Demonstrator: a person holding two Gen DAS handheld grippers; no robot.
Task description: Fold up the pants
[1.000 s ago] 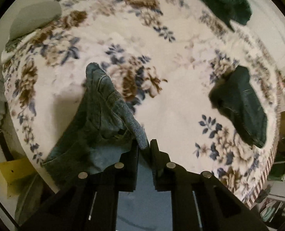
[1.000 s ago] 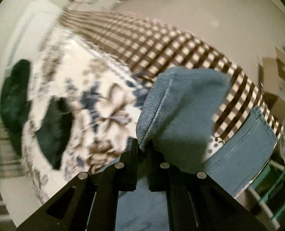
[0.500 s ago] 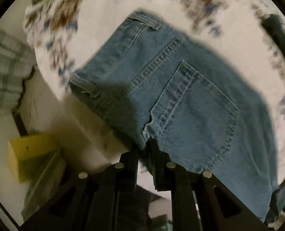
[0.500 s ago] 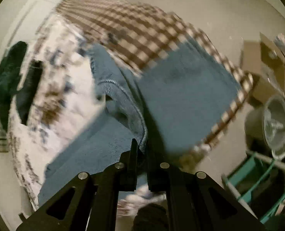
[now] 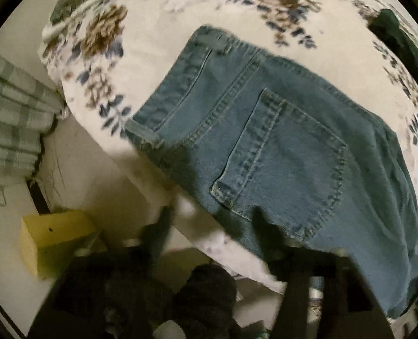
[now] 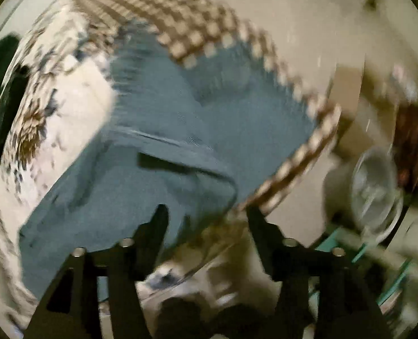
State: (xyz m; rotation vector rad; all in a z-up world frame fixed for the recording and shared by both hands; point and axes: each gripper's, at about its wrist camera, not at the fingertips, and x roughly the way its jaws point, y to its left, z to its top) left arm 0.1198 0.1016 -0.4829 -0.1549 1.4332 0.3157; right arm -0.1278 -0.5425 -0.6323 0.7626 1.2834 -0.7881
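Both grippers have let go of the jeans (image 5: pixel 279 147) since a moment ago. The left gripper (image 5: pixel 211 226) and right gripper (image 6: pixel 206 220) hang with fingers spread wide, holding nothing. The jeans lie flat on the floral blanket (image 5: pixel 158 28) at the bed's near edge, back pocket (image 5: pixel 282 163) up.
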